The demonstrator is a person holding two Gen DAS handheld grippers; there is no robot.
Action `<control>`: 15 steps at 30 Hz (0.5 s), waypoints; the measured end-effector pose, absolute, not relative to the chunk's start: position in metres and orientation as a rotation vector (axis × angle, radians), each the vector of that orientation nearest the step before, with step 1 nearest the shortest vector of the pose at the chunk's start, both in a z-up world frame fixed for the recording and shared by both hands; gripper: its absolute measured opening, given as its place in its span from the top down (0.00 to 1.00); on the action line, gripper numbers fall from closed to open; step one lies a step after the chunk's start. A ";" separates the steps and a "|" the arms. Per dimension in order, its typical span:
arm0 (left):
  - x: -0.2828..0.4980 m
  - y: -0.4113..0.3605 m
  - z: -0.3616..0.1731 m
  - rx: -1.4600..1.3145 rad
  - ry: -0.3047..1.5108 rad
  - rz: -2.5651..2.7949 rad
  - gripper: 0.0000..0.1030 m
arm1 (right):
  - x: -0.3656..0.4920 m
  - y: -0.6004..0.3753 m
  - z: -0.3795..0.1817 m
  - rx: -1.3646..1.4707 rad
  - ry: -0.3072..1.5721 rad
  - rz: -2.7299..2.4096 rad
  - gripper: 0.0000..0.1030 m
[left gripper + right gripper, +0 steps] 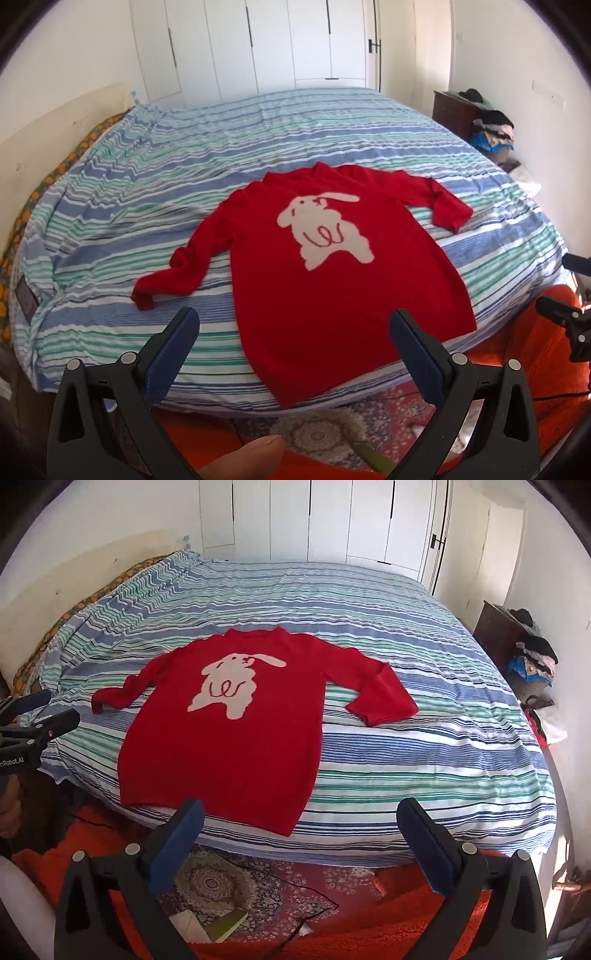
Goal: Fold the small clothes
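— Both grippers hang off the near edge of the bed (110,206), over the patterned rug (229,882). Left gripper (293,326) has its jaws spread wide with nothing between them; right gripper (301,818) is just as wide and just as empty.

— And the garment?

— Red sweater (317,280) with a white rabbit (325,225) on the chest, lying flat and face up. Its long axis runs from the hem at the near edge up to the collar, toward the middle of the bed. The hem slightly overhangs that near edge.

— Sleeves?

— Spread out to either side. Left sleeve (177,273) trails toward the bed's left edge; right sleeve (380,694) bends back at the elbow, cuff pointing toward the near edge.

— Which hand is closer to what?

— I'd judge each is nearest its own hem corner: the left gripper sits almost over the hem, the right one just off the sweater's right side. Neither touches cloth. Folding hasn't begun, as far as I can tell.
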State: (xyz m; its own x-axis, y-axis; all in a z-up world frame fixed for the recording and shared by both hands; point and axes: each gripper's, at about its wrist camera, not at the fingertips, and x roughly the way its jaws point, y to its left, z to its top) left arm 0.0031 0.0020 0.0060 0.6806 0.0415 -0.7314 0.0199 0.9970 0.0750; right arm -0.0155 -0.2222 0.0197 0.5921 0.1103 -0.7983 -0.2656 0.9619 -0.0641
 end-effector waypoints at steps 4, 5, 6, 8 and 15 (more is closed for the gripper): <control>0.003 -0.001 0.003 0.092 0.831 0.010 0.01 | -0.016 -0.222 0.017 -0.183 0.919 0.219 0.00; 0.004 -0.002 0.002 0.095 0.832 0.010 0.01 | -0.015 -0.222 0.016 -0.182 0.922 0.219 0.00; 0.003 -0.002 0.002 0.099 0.833 0.011 0.01 | -0.015 -0.222 0.016 -0.181 0.925 0.220 0.00; 0.003 -0.003 0.002 0.104 0.832 0.011 0.01 | -0.014 -0.222 0.015 -0.181 0.927 0.220 0.00; 0.004 -0.004 0.000 0.110 0.837 0.012 0.01 | -0.014 -0.222 0.014 -0.180 0.930 0.219 0.00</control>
